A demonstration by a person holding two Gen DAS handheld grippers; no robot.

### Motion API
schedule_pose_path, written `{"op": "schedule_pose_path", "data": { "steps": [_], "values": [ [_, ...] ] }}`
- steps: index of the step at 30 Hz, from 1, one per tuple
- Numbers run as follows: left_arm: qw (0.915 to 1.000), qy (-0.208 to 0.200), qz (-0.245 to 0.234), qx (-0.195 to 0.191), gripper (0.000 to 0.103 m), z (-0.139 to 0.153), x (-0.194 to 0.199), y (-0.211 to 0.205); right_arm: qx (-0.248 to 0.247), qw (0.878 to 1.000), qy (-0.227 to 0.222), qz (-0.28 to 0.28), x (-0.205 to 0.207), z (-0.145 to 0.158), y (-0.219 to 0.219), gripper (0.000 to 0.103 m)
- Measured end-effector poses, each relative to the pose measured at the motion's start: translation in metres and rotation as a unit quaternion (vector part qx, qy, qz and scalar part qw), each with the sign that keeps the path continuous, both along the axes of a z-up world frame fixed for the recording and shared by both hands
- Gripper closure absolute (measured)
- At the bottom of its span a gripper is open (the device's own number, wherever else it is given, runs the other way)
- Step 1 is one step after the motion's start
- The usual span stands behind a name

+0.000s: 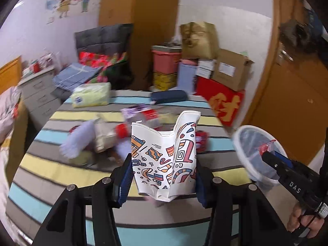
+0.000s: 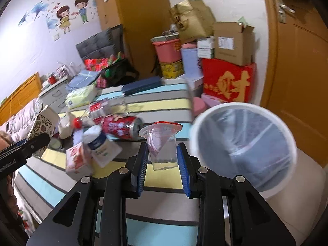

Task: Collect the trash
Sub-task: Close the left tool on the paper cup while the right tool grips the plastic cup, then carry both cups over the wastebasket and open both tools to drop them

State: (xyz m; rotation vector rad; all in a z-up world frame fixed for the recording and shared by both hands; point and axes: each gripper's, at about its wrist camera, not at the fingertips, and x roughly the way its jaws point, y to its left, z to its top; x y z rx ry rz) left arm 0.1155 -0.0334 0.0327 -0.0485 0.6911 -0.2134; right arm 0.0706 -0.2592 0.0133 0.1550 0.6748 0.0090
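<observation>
A crushed white paper carton (image 1: 164, 164) printed with colourful shapes sits between the blue pads of my left gripper (image 1: 164, 176), which is shut on it above the striped bed cover (image 1: 51, 164). In the right wrist view my right gripper (image 2: 163, 164) is shut on a clear plastic cup (image 2: 164, 151) with a peeled red lid. That cup hangs just left of the white lined bin (image 2: 235, 105). From the left wrist view, the right gripper (image 1: 266, 154) reaches over the bin's rim (image 1: 251, 126). The left gripper (image 2: 44, 140) and its carton (image 2: 44, 123) show at the far left.
Loose trash lies on the bed cover: a red can (image 2: 121, 128), a white bottle (image 2: 102, 145), a small red and white box (image 2: 78, 162). A tissue pack (image 1: 90, 94) and a dark case (image 1: 169, 96) lie farther back. Stacked boxes (image 2: 229, 80) and a wooden door (image 2: 297, 71) stand behind the bin.
</observation>
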Motion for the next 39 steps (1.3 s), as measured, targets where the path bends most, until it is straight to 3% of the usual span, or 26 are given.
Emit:
{"op": "schedule_pose_path", "data": {
  "steps": [9,20,28,34,39],
  "values": [
    [0.9955,-0.001,-0.095,-0.007,0.051,0.008,0.008,-0.095,-0.007,0.999,-0.006,-0.054,-0.01,0.007,-0.053,0.073],
    [0.9823,0.025,-0.186,0.001,0.05,-0.008,0.017,-0.199,-0.011,0.995,0.033,-0.097,-0.007,-0.013,-0.101,0.073],
    [0.9778,0.061,-0.2,0.014,0.05,-0.036,0.036,-0.233,0.0,0.992,0.07,-0.108,0.001,-0.033,-0.123,0.073],
    [0.977,0.067,-0.202,0.014,0.05,-0.043,0.048,-0.243,-0.007,0.991,0.083,-0.108,0.006,-0.037,-0.127,0.073],
    [0.9776,0.061,-0.202,0.003,0.034,-0.039,0.053,-0.241,-0.007,0.99,0.088,-0.109,0.008,-0.038,-0.13,0.072]
  ]
}}
